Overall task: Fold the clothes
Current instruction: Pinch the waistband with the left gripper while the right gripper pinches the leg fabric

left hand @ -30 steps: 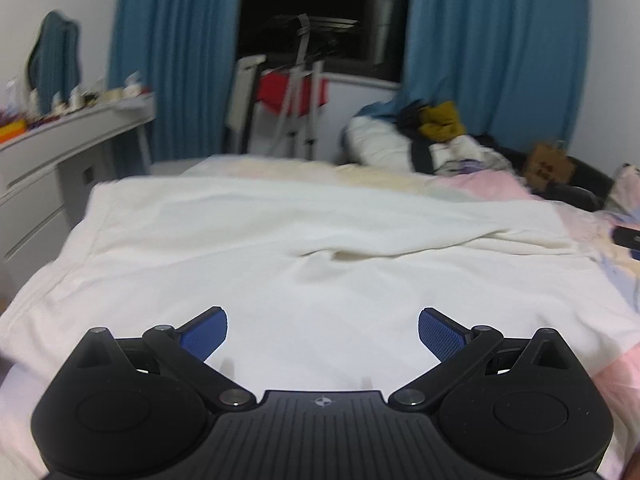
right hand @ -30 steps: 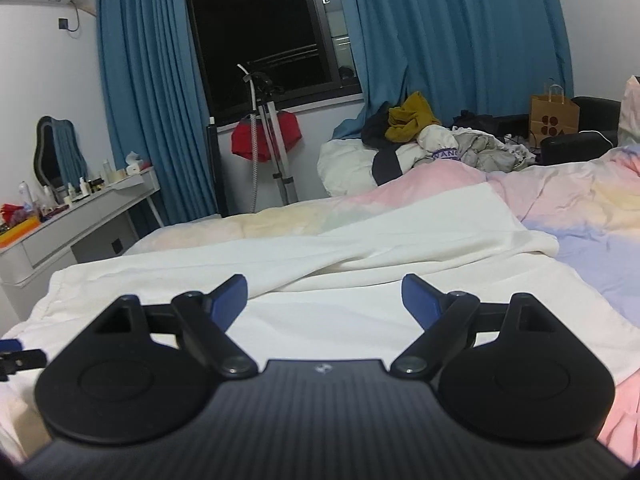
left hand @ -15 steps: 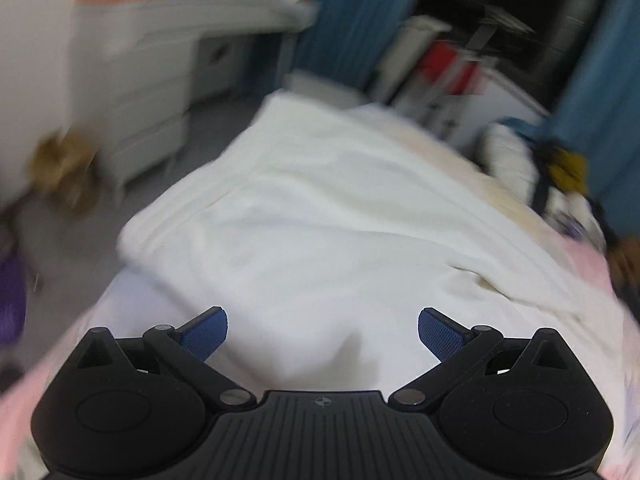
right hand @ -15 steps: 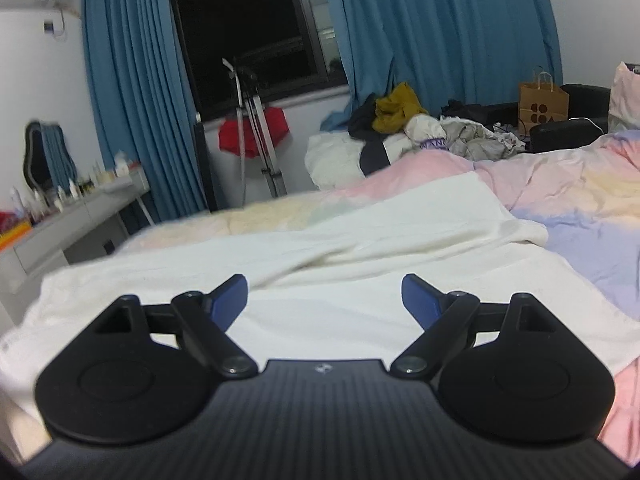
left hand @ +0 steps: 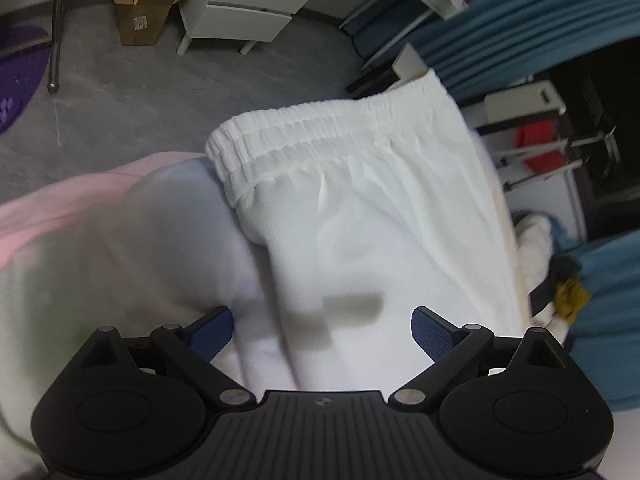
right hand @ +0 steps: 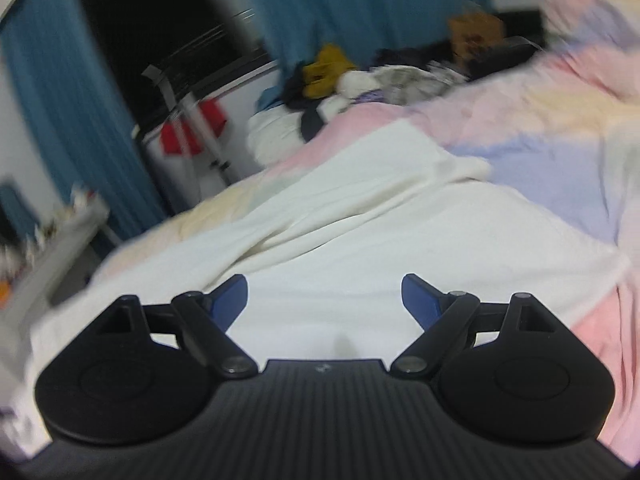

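White trousers point(left hand: 380, 216) lie spread on the bed, their elastic waistband point(left hand: 320, 128) at the bed's edge in the left wrist view. My left gripper point(left hand: 322, 330) is open and empty, hovering over the cloth just behind the waistband. In the right wrist view the same white trousers point(right hand: 360, 248) stretch across the pastel bedcover point(right hand: 560, 152). My right gripper point(right hand: 324, 300) is open and empty above them. The view is blurred.
A white drawer unit point(left hand: 248, 4) and a cardboard box point(left hand: 144, 4) stand on the grey floor beyond the bed edge. A pile of clothes point(right hand: 360, 76), a drying rack point(right hand: 192, 128) and blue curtains point(right hand: 360, 4) stand at the far side.
My left gripper has swung left and tilted down, from looking across the bed to looking at the waistband and the floor. My right gripper has shifted a little and tilted; both stay open.
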Action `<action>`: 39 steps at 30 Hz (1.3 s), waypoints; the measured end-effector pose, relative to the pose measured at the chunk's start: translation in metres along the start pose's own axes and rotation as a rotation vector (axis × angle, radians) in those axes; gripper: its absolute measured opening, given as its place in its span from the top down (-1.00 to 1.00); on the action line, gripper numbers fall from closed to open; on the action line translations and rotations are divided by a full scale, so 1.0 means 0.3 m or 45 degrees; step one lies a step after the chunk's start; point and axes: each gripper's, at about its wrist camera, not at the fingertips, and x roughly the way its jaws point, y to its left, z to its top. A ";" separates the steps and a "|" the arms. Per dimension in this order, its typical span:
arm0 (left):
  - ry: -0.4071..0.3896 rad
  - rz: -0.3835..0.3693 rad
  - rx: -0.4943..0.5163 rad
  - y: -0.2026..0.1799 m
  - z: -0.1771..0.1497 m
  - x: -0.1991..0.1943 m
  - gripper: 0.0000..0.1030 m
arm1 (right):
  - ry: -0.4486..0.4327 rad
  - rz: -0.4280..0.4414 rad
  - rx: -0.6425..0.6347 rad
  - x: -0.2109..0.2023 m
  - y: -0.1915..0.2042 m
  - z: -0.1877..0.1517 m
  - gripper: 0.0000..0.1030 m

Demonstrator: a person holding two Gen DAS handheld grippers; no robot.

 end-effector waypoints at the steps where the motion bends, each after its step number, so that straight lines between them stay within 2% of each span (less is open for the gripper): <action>1: -0.010 -0.014 -0.010 0.009 0.004 -0.013 -0.84 | -0.009 -0.014 0.082 -0.004 -0.047 0.015 -0.66; 5: -0.047 -0.166 -0.028 0.032 -0.020 -0.073 -0.76 | -0.046 -0.085 0.454 -0.022 -0.264 0.042 -0.67; 8: 0.048 -0.301 -0.005 0.048 -0.051 -0.082 -0.76 | -0.059 -0.108 0.709 -0.046 -0.405 0.020 -0.68; 9: 0.076 -0.308 0.004 0.044 -0.062 -0.079 -0.76 | -0.060 -0.119 0.773 -0.051 -0.442 0.012 -0.69; 12: 0.098 -0.233 0.003 0.053 -0.071 -0.058 -0.64 | -0.039 -0.120 0.907 -0.047 -0.512 -0.016 -0.70; 18: 0.088 -0.190 0.054 0.054 -0.077 -0.024 -0.42 | -0.017 -0.206 0.980 -0.006 -0.591 -0.035 -0.70; 19: 0.084 -0.197 0.067 0.051 -0.082 -0.020 -0.28 | -0.019 -0.219 0.991 0.002 -0.600 -0.042 -0.69; 21: 0.091 -0.219 0.079 0.048 -0.088 -0.006 -0.18 | 0.017 -0.266 0.990 0.037 -0.608 -0.043 -0.69; 23: 0.087 -0.243 0.070 0.057 -0.090 -0.001 0.00 | 0.026 -0.302 0.982 0.060 -0.623 -0.048 -0.69; 24: 0.088 -0.247 0.057 0.058 -0.089 0.009 0.04 | 0.023 -0.316 0.977 0.073 -0.633 -0.045 -0.63; 27: 0.093 -0.234 0.012 0.043 -0.068 0.065 0.51 | 0.013 -0.337 0.975 0.116 -0.660 -0.039 -0.44; 28: 0.090 -0.227 0.002 0.030 -0.061 0.088 0.80 | 0.027 -0.337 0.986 0.133 -0.665 -0.041 -0.15; 29: 0.078 -0.232 -0.001 0.032 -0.057 0.090 0.81 | 0.042 -0.342 0.990 0.149 -0.666 -0.044 0.00; 31: 0.056 -0.261 0.002 0.025 -0.052 0.091 0.82 | 0.029 -0.353 0.980 0.156 -0.655 -0.042 0.58; 33: 0.022 -0.289 0.019 0.015 -0.055 0.072 0.83 | -0.014 -0.359 0.955 0.145 -0.638 -0.030 0.81; 36: -0.027 -0.332 0.037 0.002 -0.063 0.037 0.85 | -0.116 -0.353 0.879 0.096 -0.598 0.003 0.89; 39: -0.074 -0.368 0.059 -0.006 -0.079 -0.012 0.86 | -0.231 -0.350 0.649 0.027 -0.502 0.061 0.89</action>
